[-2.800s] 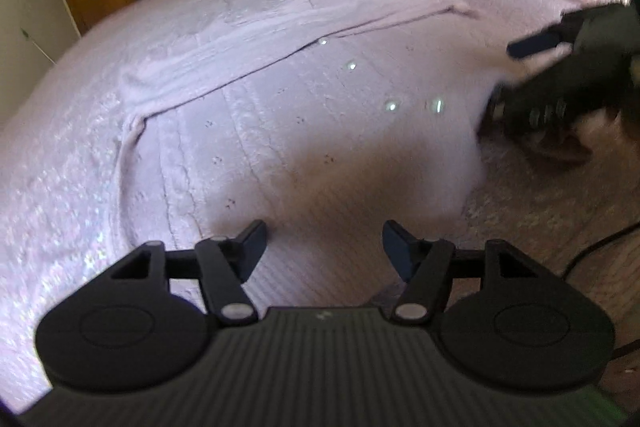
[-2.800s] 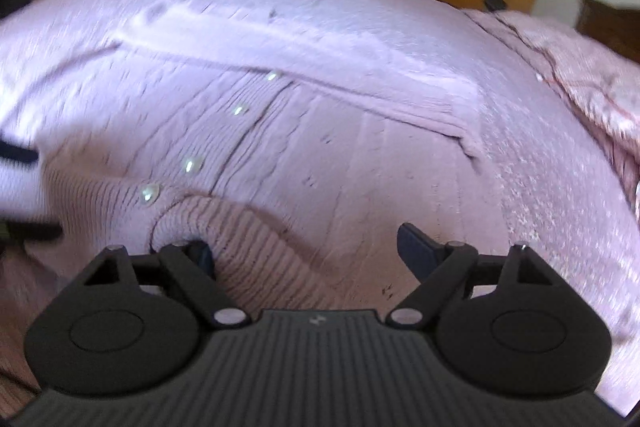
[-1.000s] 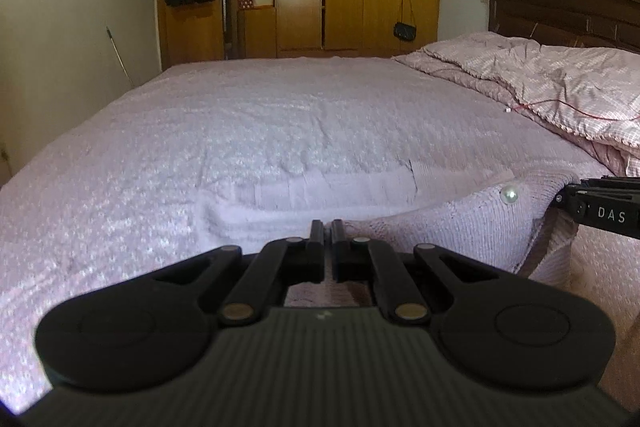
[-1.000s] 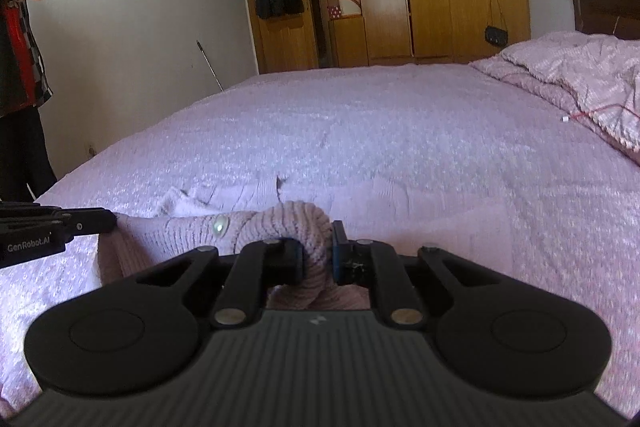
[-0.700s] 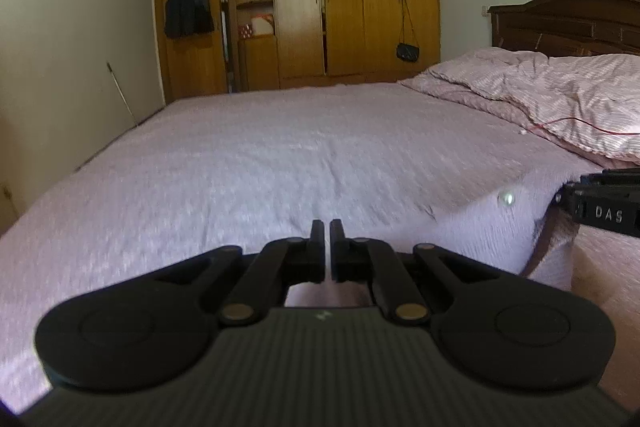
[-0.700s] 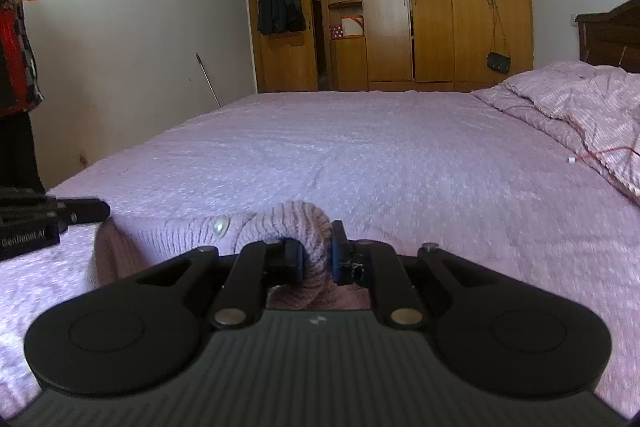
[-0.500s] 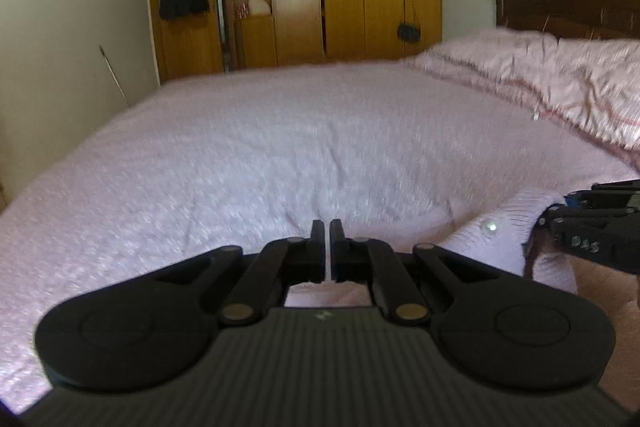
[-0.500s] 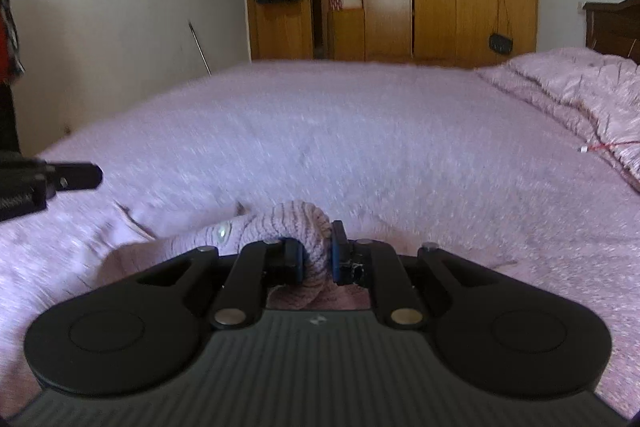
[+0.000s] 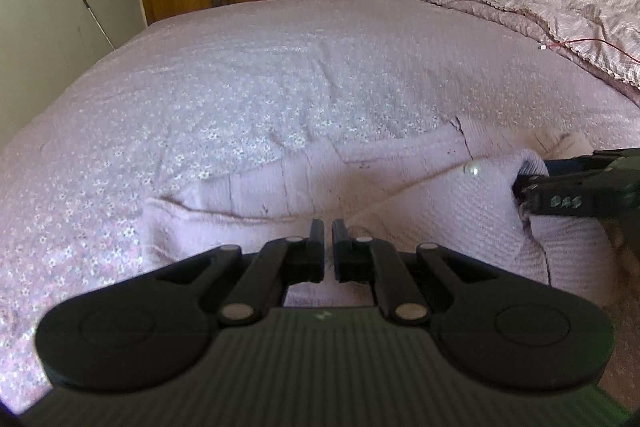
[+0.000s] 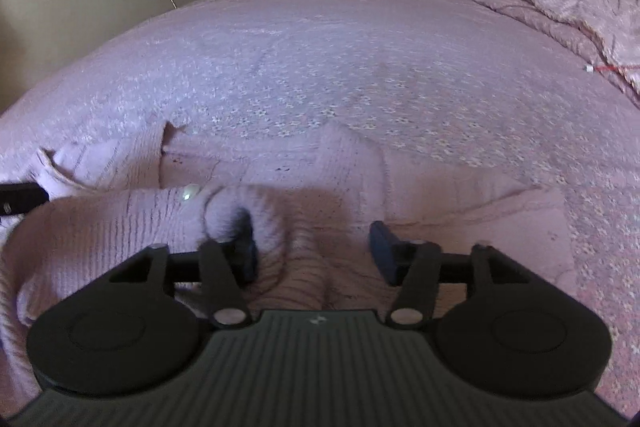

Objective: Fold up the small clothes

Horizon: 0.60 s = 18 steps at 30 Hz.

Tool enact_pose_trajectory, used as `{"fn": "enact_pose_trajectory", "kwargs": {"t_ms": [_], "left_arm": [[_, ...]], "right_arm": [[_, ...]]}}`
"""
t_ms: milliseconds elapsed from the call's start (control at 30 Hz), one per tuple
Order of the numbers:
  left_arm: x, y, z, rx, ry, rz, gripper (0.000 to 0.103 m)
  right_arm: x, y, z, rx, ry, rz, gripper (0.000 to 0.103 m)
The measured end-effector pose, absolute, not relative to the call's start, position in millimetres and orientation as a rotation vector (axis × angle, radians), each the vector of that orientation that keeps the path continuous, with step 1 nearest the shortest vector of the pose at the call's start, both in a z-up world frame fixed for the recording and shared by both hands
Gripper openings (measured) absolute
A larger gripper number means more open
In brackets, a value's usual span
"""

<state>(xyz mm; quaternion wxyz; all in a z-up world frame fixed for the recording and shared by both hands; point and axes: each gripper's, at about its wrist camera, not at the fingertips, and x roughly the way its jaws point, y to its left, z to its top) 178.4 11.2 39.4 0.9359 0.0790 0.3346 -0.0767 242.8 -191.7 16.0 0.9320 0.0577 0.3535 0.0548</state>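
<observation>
Since a moment ago our right gripper has spread apart, letting go of the knit collar. Our left gripper is pinched together on the lilac cardigan, which lies folded on the bedspread, long axis running left to right.

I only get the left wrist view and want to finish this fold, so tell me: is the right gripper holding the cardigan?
Observer: No. The right gripper is open, and the cardigan lies loose between its jaws.
Operator: Anything caught on it?
Observer: Yes, a ribbed fold drapes over one finger.
Operator: What's on its far side?
Observer: A flat cardigan layer resting on the bedspread.
</observation>
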Motion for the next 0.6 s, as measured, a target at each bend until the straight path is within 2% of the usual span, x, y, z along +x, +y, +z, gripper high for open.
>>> {"fn": "enact_pose_trajectory", "kwargs": {"t_ms": [167, 200, 233, 300, 600], "left_arm": [[163, 15, 44, 0.134, 0.706, -0.161, 0.011], [159, 16, 45, 0.133, 0.704, -0.155, 0.026], [154, 16, 46, 0.136, 0.696, -0.143, 0.045], [143, 16, 49, 0.155, 0.662, -0.112, 0.064], [102, 17, 54, 0.206, 0.654, -0.096, 0.066]], "right_arm": [[213, -210, 36, 0.190, 0.703, 0.127, 0.068], [205, -211, 42, 0.192, 0.692, 0.128, 0.068], [197, -212, 46, 0.192, 0.683, 0.127, 0.069], [180, -211, 53, 0.182, 0.667, 0.135, 0.069], [113, -195, 68, 0.081, 0.628, 0.170, 0.069]]}}
